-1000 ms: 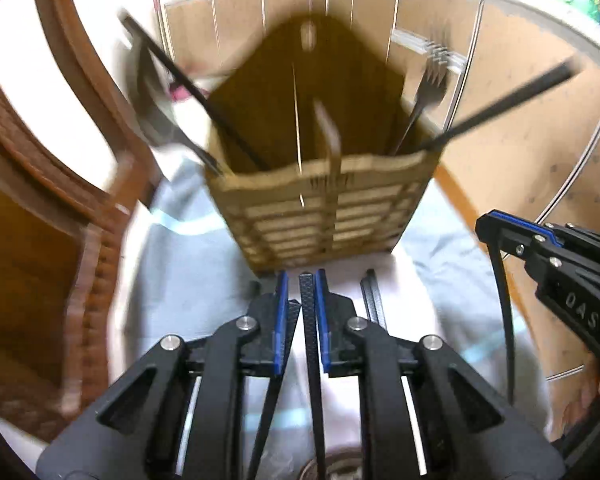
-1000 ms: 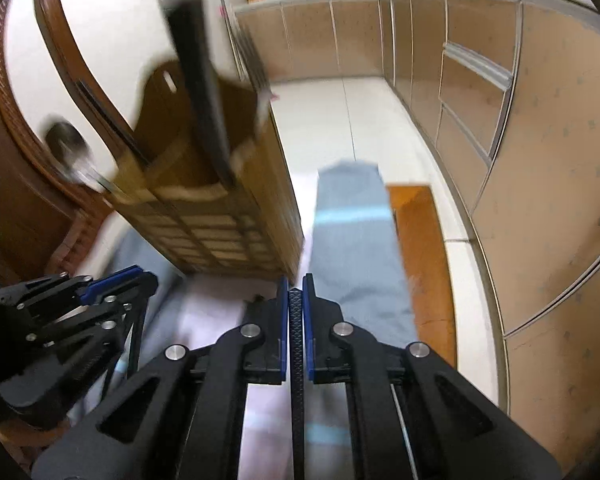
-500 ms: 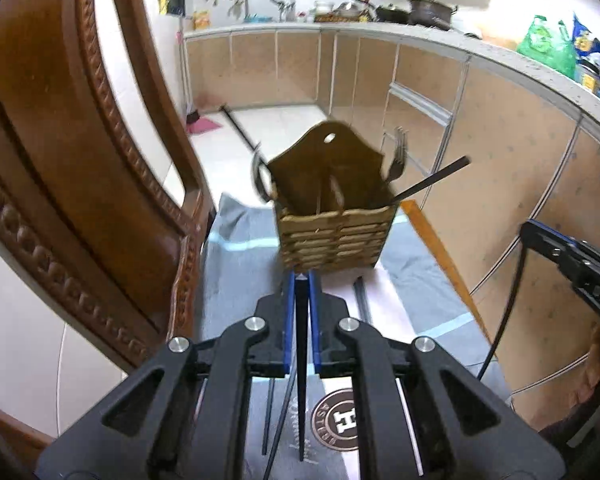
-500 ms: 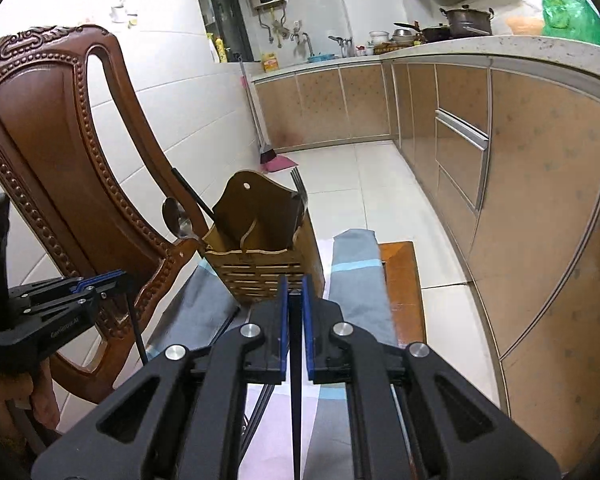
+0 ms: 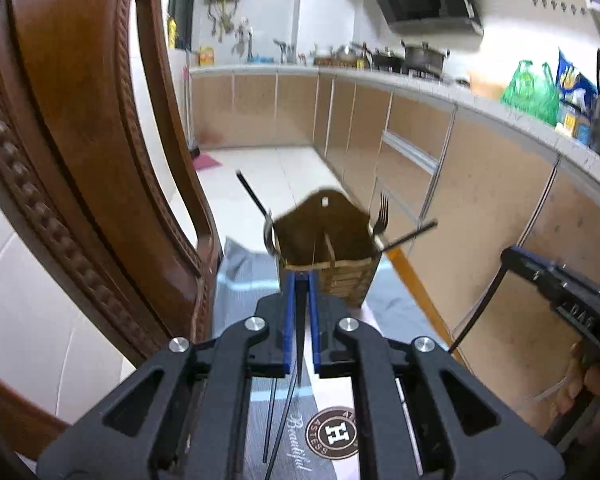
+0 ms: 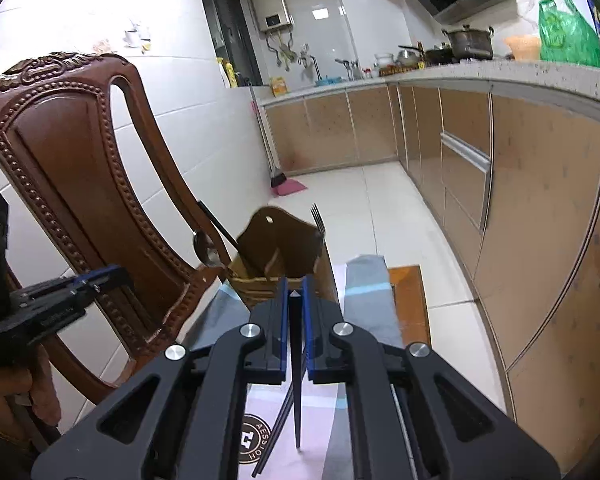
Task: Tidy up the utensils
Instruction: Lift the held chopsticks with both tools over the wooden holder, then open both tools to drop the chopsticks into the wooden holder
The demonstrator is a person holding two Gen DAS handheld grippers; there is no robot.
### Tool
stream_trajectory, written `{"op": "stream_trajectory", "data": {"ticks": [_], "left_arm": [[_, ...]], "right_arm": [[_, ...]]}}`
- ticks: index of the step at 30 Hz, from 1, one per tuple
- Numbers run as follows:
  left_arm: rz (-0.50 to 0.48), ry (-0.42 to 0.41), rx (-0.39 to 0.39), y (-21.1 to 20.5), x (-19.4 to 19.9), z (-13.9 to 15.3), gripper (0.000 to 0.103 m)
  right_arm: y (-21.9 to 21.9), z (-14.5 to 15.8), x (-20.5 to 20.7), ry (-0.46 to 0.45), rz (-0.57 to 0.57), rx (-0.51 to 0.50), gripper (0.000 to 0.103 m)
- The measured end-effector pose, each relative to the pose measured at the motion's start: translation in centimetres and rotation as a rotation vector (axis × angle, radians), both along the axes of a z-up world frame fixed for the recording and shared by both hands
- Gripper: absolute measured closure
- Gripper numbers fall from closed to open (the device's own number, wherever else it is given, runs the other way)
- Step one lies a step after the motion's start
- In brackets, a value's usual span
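Observation:
A wooden slatted utensil holder (image 5: pixel 332 256) (image 6: pixel 276 252) stands at the far end of the table and holds a fork (image 5: pixel 380 216), a spoon (image 6: pixel 204 246) and black chopsticks (image 5: pixel 408 234). My left gripper (image 5: pixel 301 280) is shut on a black chopstick (image 5: pixel 299 320) that hangs down from the pads. My right gripper (image 6: pixel 294 284) is shut on another black chopstick (image 6: pixel 296 360), also pointing down. Both grippers are held high, back from the holder. More black chopsticks (image 5: pixel 278 420) (image 6: pixel 276 432) lie on the cloth below.
A carved brown chair back (image 5: pixel 80 160) (image 6: pixel 80 180) stands close on the left. A grey and white printed cloth (image 5: pixel 252 276) covers the table. Kitchen cabinets (image 6: pixel 520 200) run along the right, tiled floor beyond. The other gripper shows at each view's edge (image 5: pixel 560 296) (image 6: pixel 56 300).
Both grippers have pulled back and risen away from the holder, which now looks small and far. Each still holds its chopstick.

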State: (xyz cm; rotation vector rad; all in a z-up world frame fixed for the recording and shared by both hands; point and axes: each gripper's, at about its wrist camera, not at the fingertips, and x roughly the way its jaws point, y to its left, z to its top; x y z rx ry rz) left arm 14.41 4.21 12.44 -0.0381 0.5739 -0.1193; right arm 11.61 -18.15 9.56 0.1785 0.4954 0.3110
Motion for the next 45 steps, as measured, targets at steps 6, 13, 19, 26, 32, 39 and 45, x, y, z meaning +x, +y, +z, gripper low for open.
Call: {"op": "stream_trajectory", "data": {"ticks": [6,13,19,26,32,39,45], "left_arm": [[0.025,-0.069,-0.022,0.9,-1.1,2.3,0.096],[0.009,-0.074,-0.037,1.5,-1.4,2.9,0.096],[0.004,-0.068,-0.062,2.3,-1.2,2.7,0.096],[0.019,-0.054,-0.080,3.4,-0.8,2.2,0.096],[0.033,-0.041,-0.087,3.8,-0.4,1.7,0.096],[0.023,-0.030,-0.087,2.8,0.0,1.4,0.096],[0.061,-0.058,-0.103,2.2,0.4,1.4,0.096]], "right_arm": [[1.2,3.2,0.2,-0.061,-0.009,-0.033,0.096],[3.7,9.0,3.0,-0.137,-0.012,-0.104,0.096],[5.2,13.4,6.8,-0.207,-0.057,-0.083,0.096],[6.6,10.0,12.4,-0.200,-0.161,-0.053,0.096],[5.2,3.4,14.0,-0.073,-0.165,0.005,0.089],[0.2,1.1,3.7,-0.124,-0.171,0.100,0.014],[-2.7,-4.9,-2.0,-0.068,-0.243,0.121,0.010]]}}
